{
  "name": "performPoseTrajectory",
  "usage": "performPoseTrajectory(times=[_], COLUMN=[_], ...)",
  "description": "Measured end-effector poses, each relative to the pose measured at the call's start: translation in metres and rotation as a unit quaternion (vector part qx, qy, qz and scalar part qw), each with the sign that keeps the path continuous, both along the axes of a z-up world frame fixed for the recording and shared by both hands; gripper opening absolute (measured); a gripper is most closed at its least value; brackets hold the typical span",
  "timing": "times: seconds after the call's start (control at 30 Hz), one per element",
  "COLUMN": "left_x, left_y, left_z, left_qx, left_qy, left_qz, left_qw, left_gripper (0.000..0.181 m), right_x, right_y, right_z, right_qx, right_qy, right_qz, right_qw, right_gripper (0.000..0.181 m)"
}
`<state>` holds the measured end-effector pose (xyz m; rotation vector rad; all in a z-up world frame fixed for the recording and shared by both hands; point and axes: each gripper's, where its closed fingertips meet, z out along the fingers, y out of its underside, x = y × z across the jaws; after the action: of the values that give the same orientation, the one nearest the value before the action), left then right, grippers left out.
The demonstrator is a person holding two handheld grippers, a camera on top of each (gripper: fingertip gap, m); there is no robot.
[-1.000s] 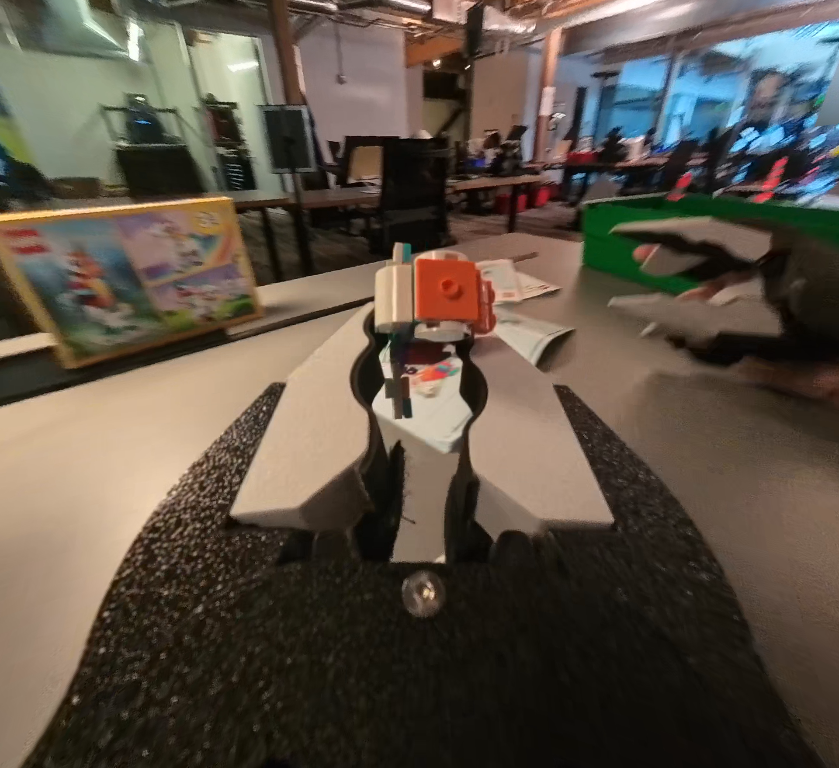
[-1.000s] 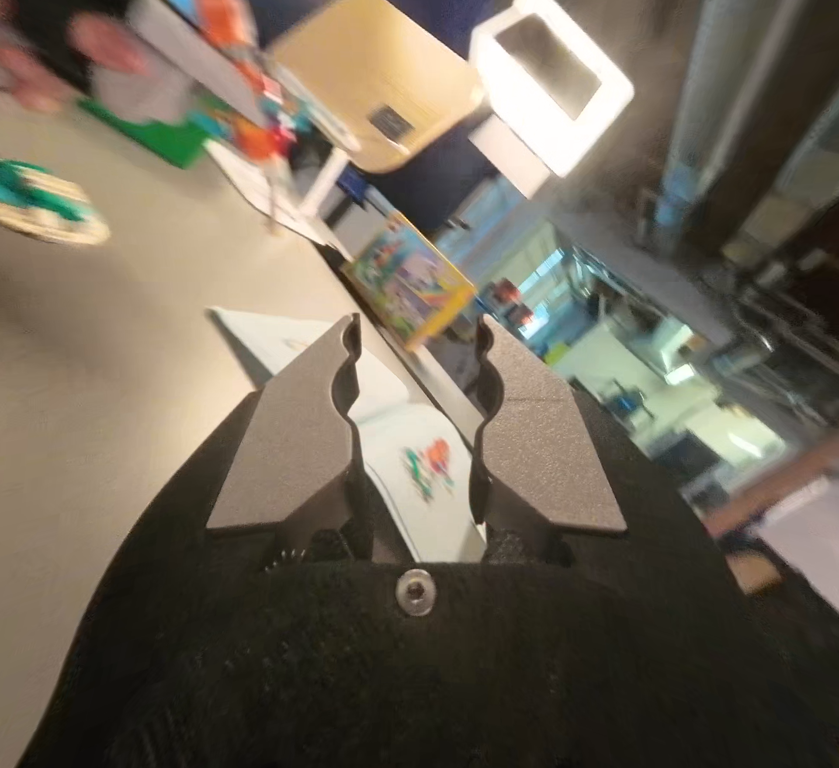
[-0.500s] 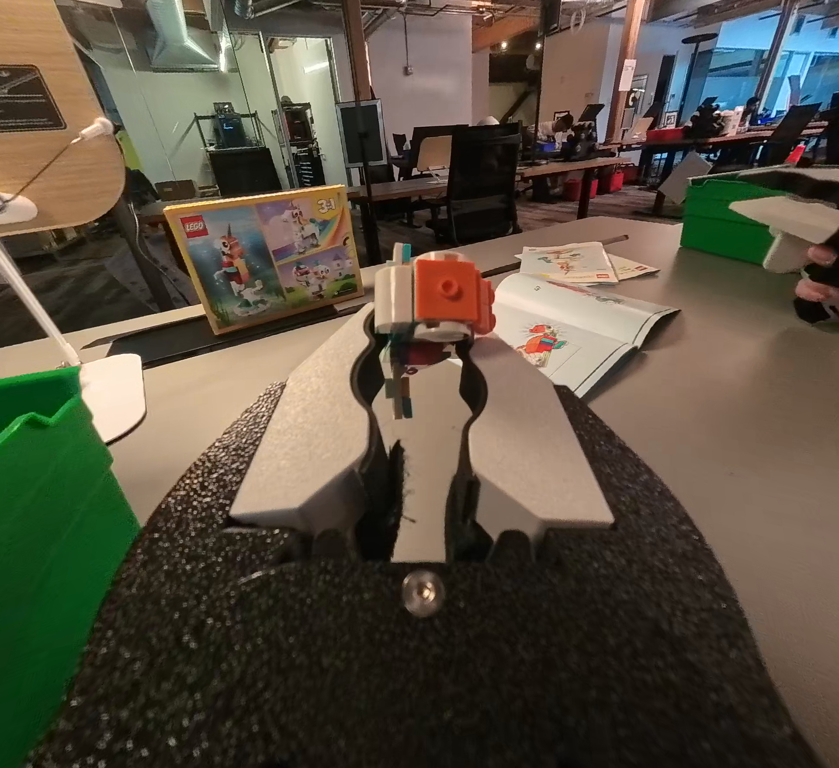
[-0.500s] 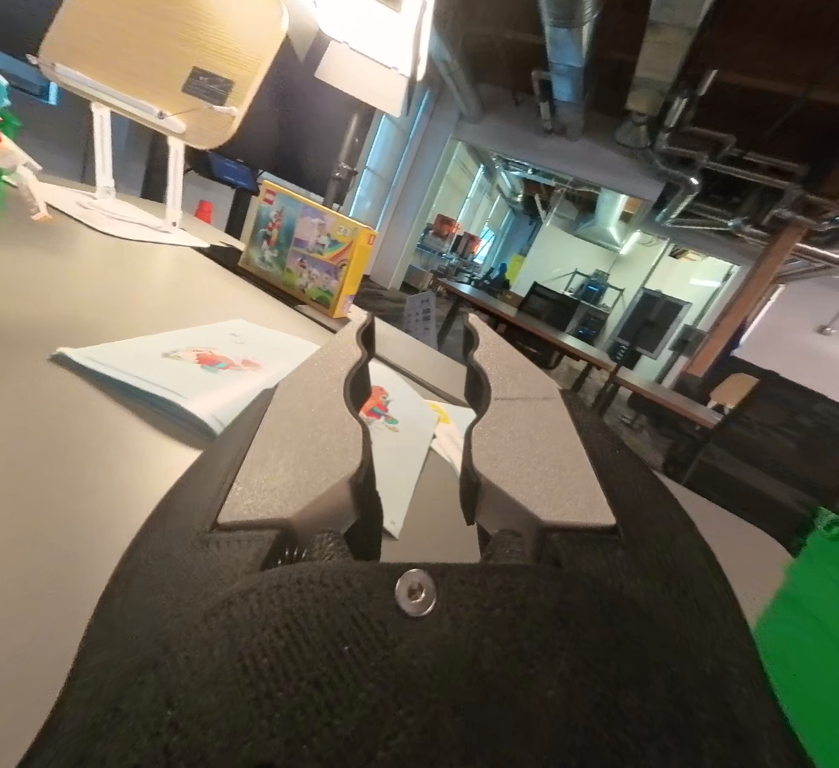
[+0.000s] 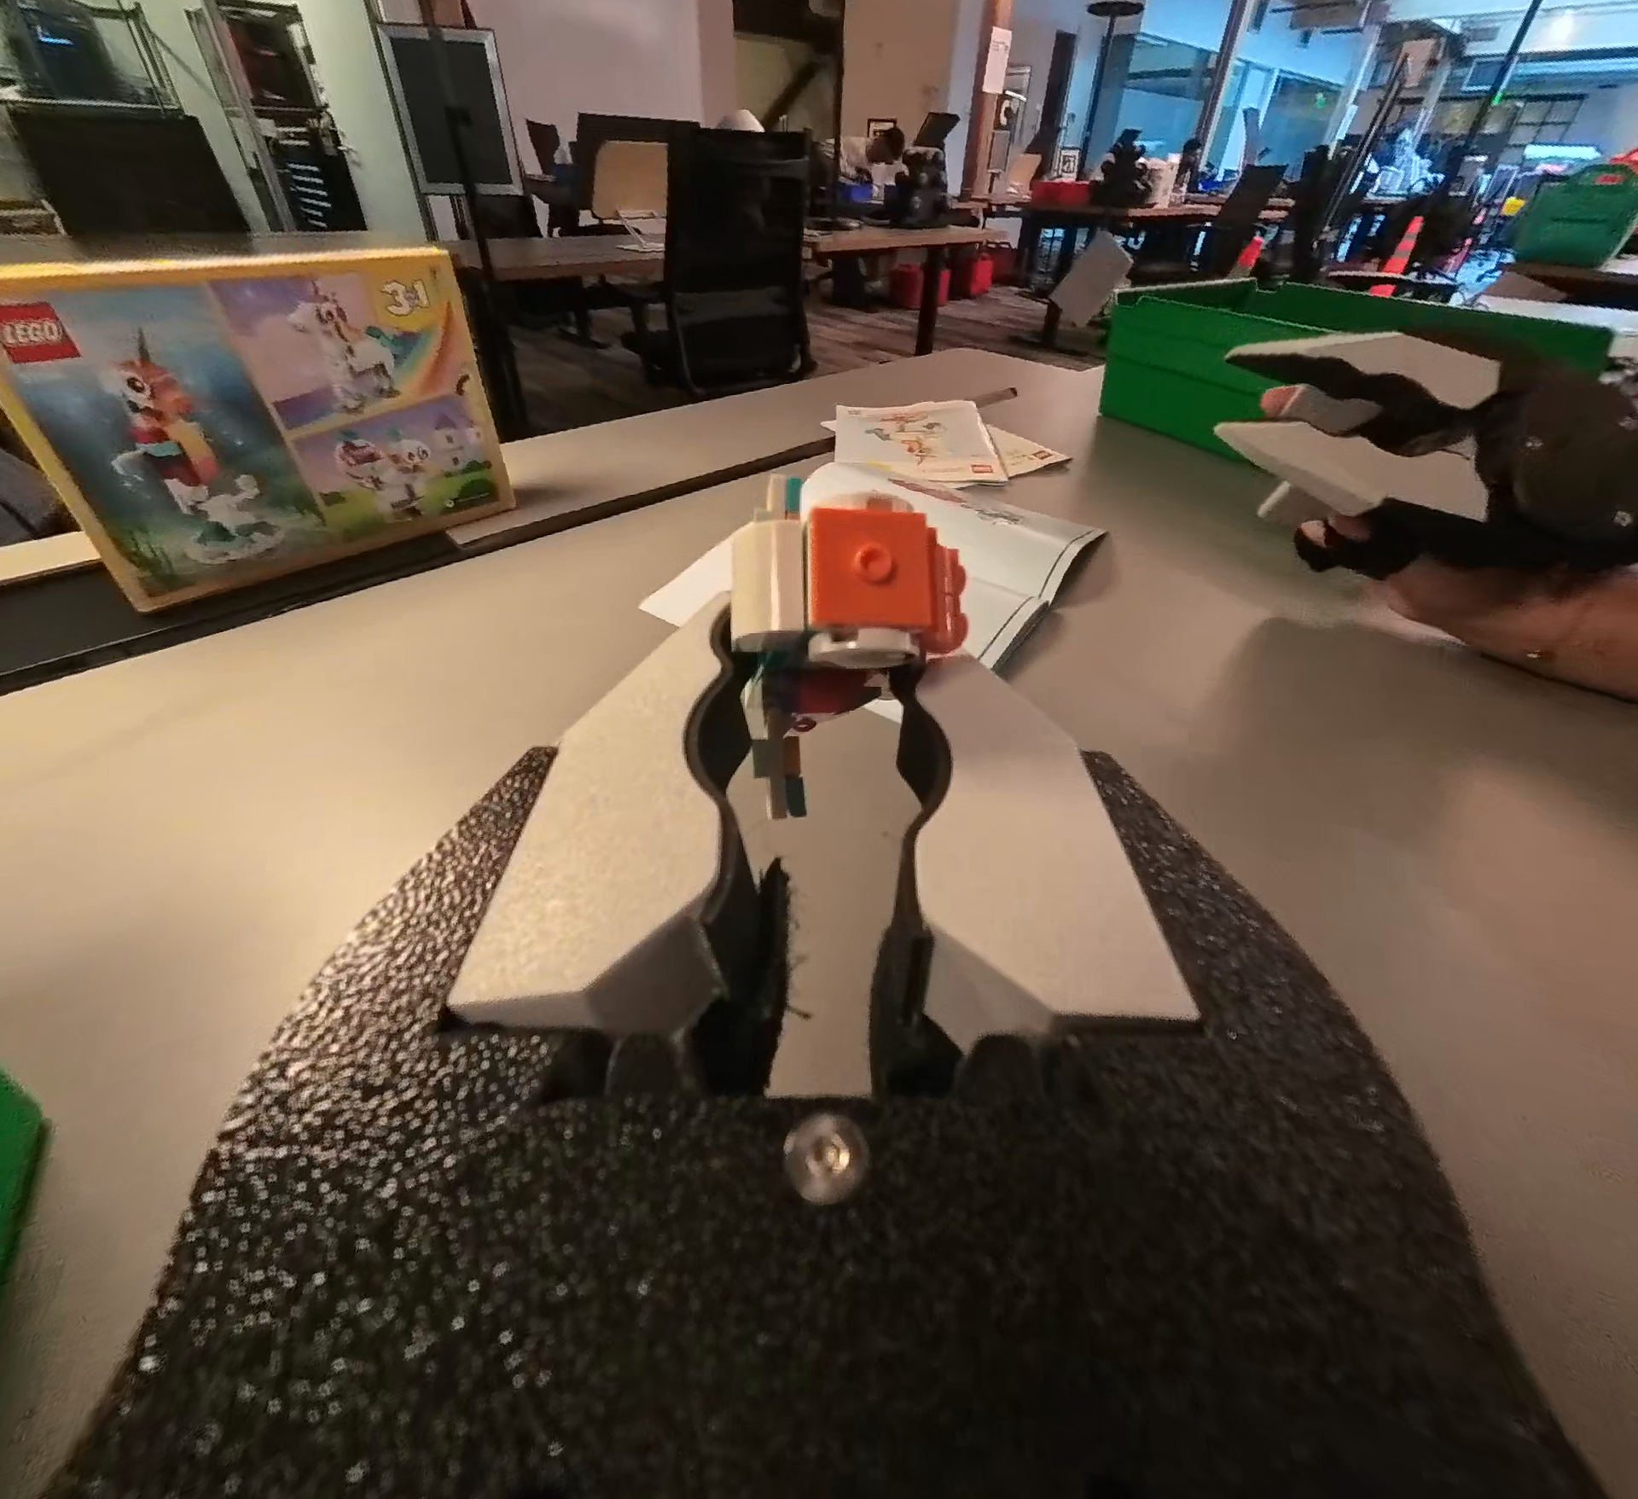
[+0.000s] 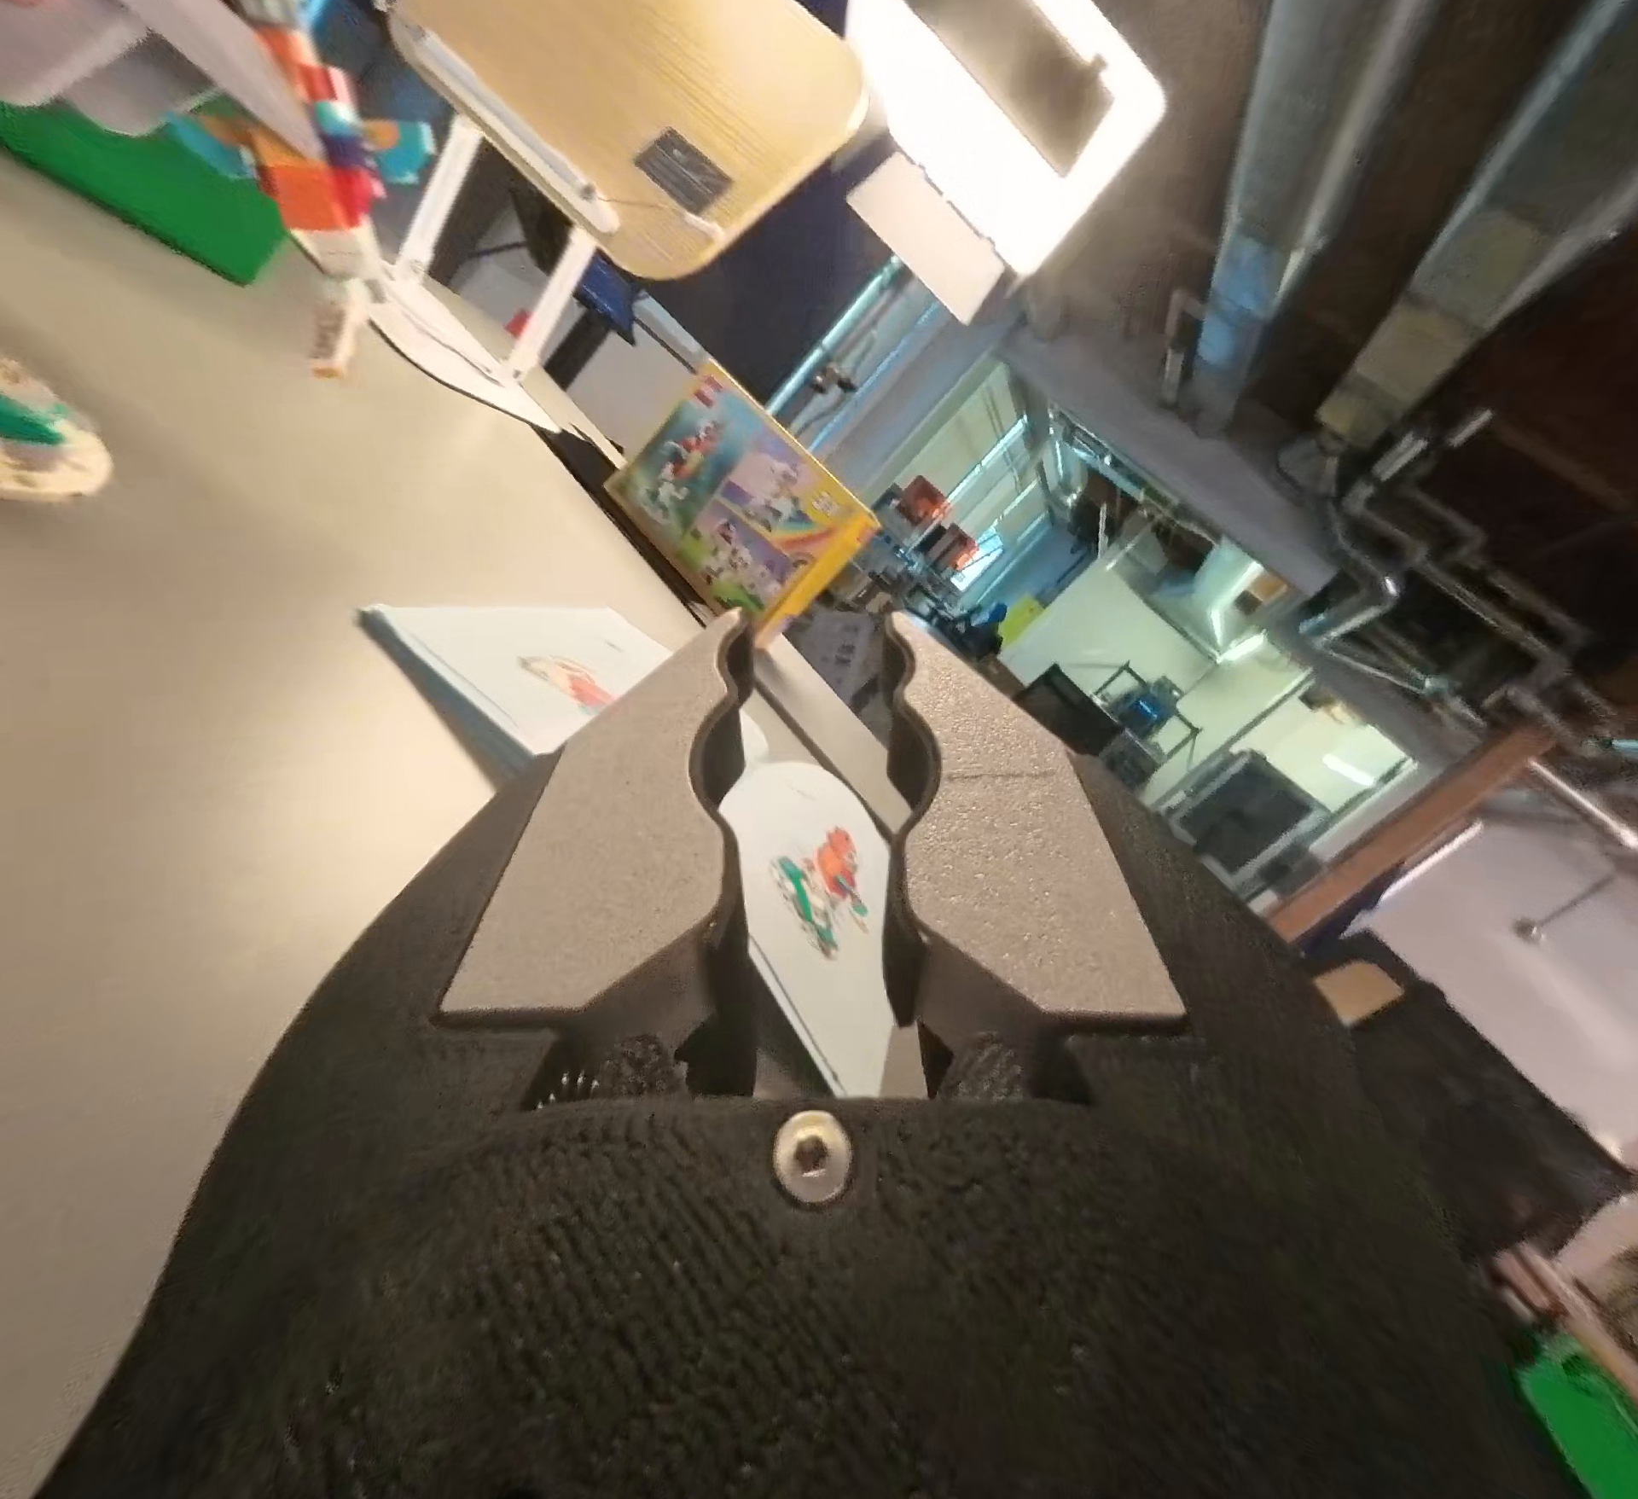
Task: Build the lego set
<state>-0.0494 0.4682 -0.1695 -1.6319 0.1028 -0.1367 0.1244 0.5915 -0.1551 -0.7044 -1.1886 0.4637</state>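
Left wrist view: my left gripper is pinching the partly built lego model at its fingertips, lifted clear of the grey table, orange stud face turned up toward me. I judge it is held out like this so the next brick can be pressed on from the side. Behind it the open instruction booklet lies on the table, placed where I can check the step, with loose leaflets just beyond. The lego box stands upright at the far left edge, and a green bin sits at the right. The right gripper shows at the right edge, turned on its side, fingers apart with nothing I can see between them, a hand under it.

Against half a second ago, this view has swung right: the green bin that filled the lower left corner is now only a sliver, the lamp base is gone, and the right gripper has come further in toward the model.

Right wrist view: the right gripper is spread and empty, rolled steeply so the table tilts. It looks over the booklet toward the box. The model, blurred, appears at upper left in the left gripper's fingers, in front of another green bin. Half a second ago this view was nearly level and showed no model.
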Motion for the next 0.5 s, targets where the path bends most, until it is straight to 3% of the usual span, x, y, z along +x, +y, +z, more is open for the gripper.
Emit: performPoseTrajectory(times=[0.17,0.5], left_x=[-0.009,-0.005], left_y=[-0.009,-0.014], left_z=[0.003,0.014], left_qx=[0.015,0.060], left_qy=[0.005,-0.089], left_qz=[0.002,-0.019], left_qw=[1.000,0.994], left_gripper=[0.027,0.028], right_x=[-0.008,-0.024], right_y=[-0.030,-0.063], right_z=[0.002,-0.002], right_qx=[-0.010,-0.043], right_qy=[0.005,0.003], right_qz=[0.018,0.057], right_qw=[1.000,0.997], right_gripper=[0.026,0.022])
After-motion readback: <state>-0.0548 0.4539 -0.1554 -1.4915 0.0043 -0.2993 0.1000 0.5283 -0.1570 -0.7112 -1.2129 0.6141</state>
